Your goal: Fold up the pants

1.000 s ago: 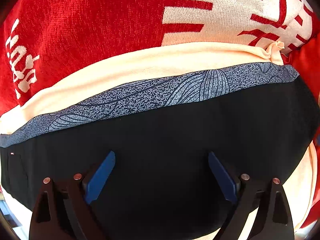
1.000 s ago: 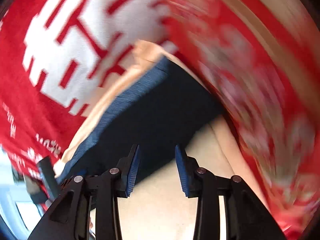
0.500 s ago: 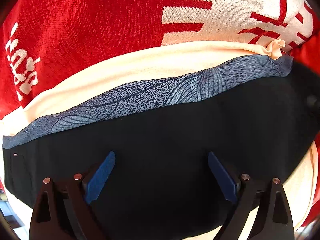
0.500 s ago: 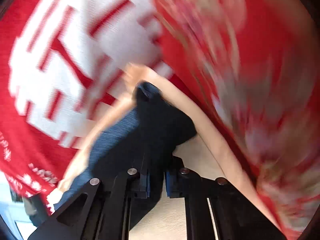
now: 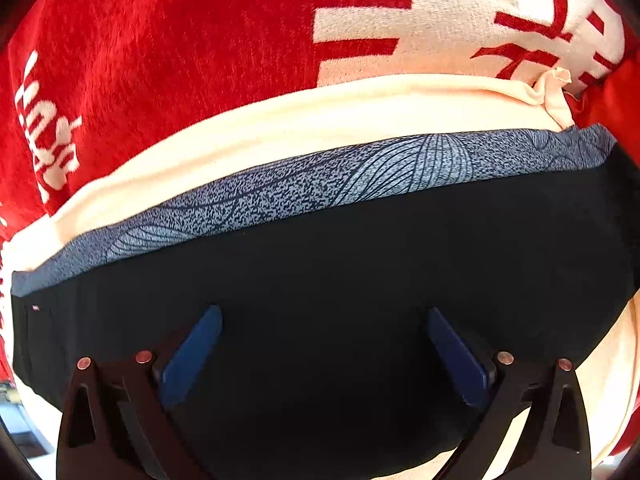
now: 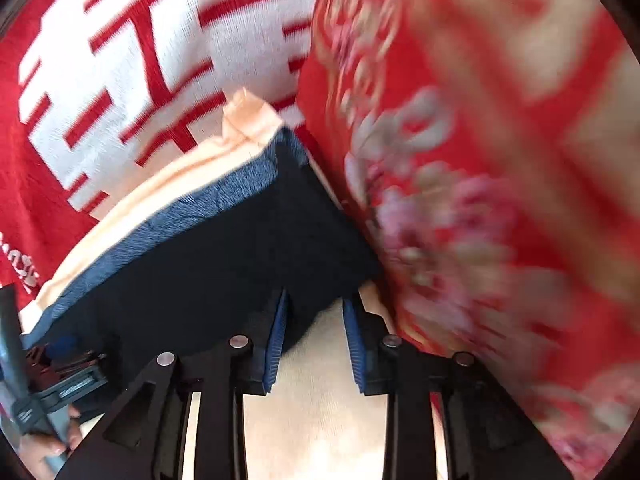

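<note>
Left tongs [image 5: 324, 348] opening wide over folded black pants [image 5: 360, 280] — nothing gripped. Right tongs [image 6: 314, 336] opening at pants corner, pads clear of cloth — red blanket [image 5: 160, 60] beneath.

Left gripper [image 5: 322, 354] is pointing steeply downward, its two blue-padded fingers [image 5: 192, 354] standing at their widest and still spreading, with dark cloth lying beneath but not pinched between the pads. Right gripper [image 6: 314, 340] is likewise tilting downward; its jaws are opening, the blue pads [image 6: 276, 344] standing a narrow gap apart and gripping nothing. At the lower left edge of the right wrist view, a hand [image 6: 44, 444] is clasping the handle of the other tool.
</note>
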Available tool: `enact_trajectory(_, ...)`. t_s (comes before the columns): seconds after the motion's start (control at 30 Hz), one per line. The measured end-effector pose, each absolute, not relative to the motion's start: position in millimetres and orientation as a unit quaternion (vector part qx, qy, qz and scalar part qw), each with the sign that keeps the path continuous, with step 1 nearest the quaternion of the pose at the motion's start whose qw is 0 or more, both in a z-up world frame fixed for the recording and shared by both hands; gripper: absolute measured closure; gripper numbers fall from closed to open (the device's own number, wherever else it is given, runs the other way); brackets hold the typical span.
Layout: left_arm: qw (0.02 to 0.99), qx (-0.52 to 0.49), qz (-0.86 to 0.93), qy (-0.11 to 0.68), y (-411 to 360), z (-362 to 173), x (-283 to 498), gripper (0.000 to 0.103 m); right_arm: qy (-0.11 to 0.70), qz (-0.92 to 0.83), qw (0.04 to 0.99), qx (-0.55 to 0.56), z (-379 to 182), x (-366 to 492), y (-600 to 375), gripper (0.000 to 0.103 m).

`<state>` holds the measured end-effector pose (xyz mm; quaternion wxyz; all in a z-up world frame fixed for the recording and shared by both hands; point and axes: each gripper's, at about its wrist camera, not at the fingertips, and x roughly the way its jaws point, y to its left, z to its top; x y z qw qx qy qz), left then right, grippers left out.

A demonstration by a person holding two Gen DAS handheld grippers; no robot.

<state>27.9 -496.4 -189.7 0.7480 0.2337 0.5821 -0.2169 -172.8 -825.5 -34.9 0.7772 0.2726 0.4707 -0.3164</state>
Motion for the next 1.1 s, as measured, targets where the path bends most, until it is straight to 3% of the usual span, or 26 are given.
enact_trajectory(0.2,0.752,0.228,-0.206,0.583,-502,-190,23,0.000,0.460,-0.268,0.826,0.185,4,-119,-834,0.071)
enact_trajectory(0.5,0.758,0.214,-0.201,0.582,-501,-189,18,0.000,0.590,-0.267,0.751,0.132,-77,-14,-871,0.072)
enact_trajectory(0.53,0.759,0.209,-0.200,0.584,-501,-190,17,0.000,0.597,-0.258,0.743,0.157,-86,-11,-875,0.088)
enact_trajectory(0.57,0.758,0.206,-0.199,0.586,-498,-190,18,0.000,0.596,-0.251,0.740,0.183,-89,-11,-880,0.094)
enact_trajectory(0.73,0.759,0.206,-0.198,0.584,-486,-192,23,0.000,0.540,-0.248,0.784,0.179,-62,-13,-887,0.094)
enact_trajectory(0.9,0.766,0.210,-0.180,0.580,-490,-180,38,0.000,0.586,-0.244,0.753,0.174,-75,-11,-884,0.089)
enact_trajectory(1.0,0.782,0.204,-0.174,0.562,-482,-165,50,0.000,0.577,-0.275,0.758,0.135,-59,-22,-864,0.074)
enact_trajectory(1.07,0.794,0.208,-0.159,0.550,-473,-160,63,0.000,0.535,-0.283,0.788,0.113,-35,-32,-842,0.053)
enact_trajectory(1.1,0.794,0.209,-0.150,0.550,-470,-162,69,0.000,0.513,-0.271,0.806,0.118,-26,-36,-830,0.048)
